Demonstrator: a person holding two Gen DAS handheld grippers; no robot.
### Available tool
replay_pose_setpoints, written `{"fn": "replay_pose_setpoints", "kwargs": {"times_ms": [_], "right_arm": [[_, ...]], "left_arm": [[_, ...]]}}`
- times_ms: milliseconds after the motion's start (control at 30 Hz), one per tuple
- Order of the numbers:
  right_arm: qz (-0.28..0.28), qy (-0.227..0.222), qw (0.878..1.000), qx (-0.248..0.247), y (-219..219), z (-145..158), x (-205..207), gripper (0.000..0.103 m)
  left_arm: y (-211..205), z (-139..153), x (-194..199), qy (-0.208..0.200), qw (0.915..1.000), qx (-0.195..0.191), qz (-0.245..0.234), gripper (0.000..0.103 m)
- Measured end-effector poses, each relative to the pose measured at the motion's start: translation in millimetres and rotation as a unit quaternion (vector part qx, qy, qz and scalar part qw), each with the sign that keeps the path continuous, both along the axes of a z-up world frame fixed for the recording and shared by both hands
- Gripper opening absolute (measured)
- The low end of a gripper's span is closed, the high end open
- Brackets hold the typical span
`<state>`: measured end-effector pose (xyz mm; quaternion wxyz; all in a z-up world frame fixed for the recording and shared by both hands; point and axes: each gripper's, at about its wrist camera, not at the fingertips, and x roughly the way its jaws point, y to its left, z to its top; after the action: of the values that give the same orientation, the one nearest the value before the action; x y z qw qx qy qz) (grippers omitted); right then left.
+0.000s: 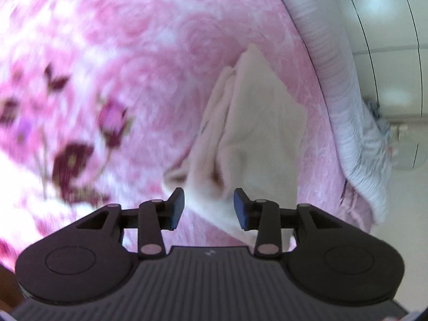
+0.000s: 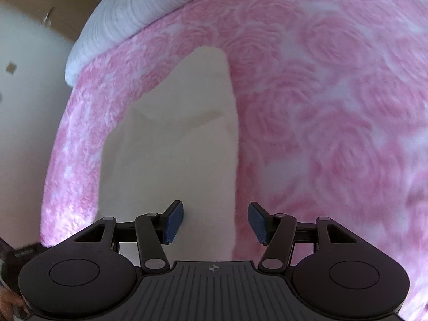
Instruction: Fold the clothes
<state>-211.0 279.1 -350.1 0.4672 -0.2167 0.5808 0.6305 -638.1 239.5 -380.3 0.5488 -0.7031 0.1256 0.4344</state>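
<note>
Left wrist view first: dark maroon flower print (image 1: 72, 165) blurring at left of frame on the pink rose-patterned plush blanket (image 1: 149, 53), then the cream soft-knit garment (image 1: 256, 123) lying folded into a long narrow wedge at centre, layered edges stacking along its left side, probably to keep the fold compact. Left gripper (image 1: 209, 207) hovering at bottom centre, jaws apart, blue pads clear of the cloth below. White ribbed bedding (image 1: 347, 123) edging the right. Right wrist view: same bedding upper left, garment centre-left, right gripper (image 2: 215, 223) parted and empty over the garment's near right edge, apparently releasing.
</note>
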Motion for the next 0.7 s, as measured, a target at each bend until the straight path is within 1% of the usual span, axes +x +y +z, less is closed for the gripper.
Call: {"fn": "replay_pose_setpoints", "kwargs": {"times_ms": [67,200,233,267,300,333,367,400,467,500,567,600,667,700], "right_arm": [[-0.008,0.006,1.000,-0.006,-8,0,2,0.058],[-0.005,0.012,1.000,-0.011,-18,-6,-1,0.058],[-0.004,0.014,1.000,-0.009,-20,-6,-2,0.058],[-0.002,0.013,1.000,-0.006,-21,-6,-4,0.057],[0.003,0.009,1.000,-0.001,-23,-6,-5,0.057],[0.007,0.004,1.000,0.003,-25,-6,-7,0.057],[0.015,0.000,1.000,0.008,-25,-5,-11,0.056],[0.023,-0.008,1.000,0.017,-26,-3,-15,0.052],[0.043,-0.030,0.998,0.041,-29,0,-25,0.050],[0.055,-0.044,0.996,0.054,-31,1,-31,0.049],[0.080,-0.073,0.991,0.073,-35,-3,-44,0.048],[0.093,-0.089,0.989,0.078,-37,-8,-51,0.048],[0.110,-0.119,0.984,0.079,-41,-17,-60,0.048],[0.118,-0.131,0.981,0.081,-44,-20,-63,0.048]], "left_arm": [[0,-6,2,-0.018,0.9997,0.000,0.017,0.037],[4,-18,5,-0.046,0.9978,0.007,0.046,0.038],[5,-19,8,-0.042,0.9980,0.014,0.045,0.030],[5,-20,13,-0.025,0.9987,0.028,0.034,0.019],[4,-17,15,-0.008,0.9987,0.045,0.024,0.017],[3,-14,18,0.009,0.9980,0.062,0.013,0.015],[0,-10,18,0.018,0.9967,0.078,0.011,0.015],[-3,-6,19,0.025,0.9952,0.094,0.010,0.015],[-9,1,19,0.043,0.9919,0.119,0.011,0.014],[-10,2,21,0.060,0.9896,0.131,0.005,0.014],[-10,-1,30,0.113,0.9828,0.143,-0.030,0.014],[-9,-8,36,0.133,0.9798,0.141,-0.049,0.015],[-6,-21,41,0.137,0.9806,0.127,-0.059,0.016],[-4,-22,41,0.137,0.9811,0.123,-0.060,0.016]]}}
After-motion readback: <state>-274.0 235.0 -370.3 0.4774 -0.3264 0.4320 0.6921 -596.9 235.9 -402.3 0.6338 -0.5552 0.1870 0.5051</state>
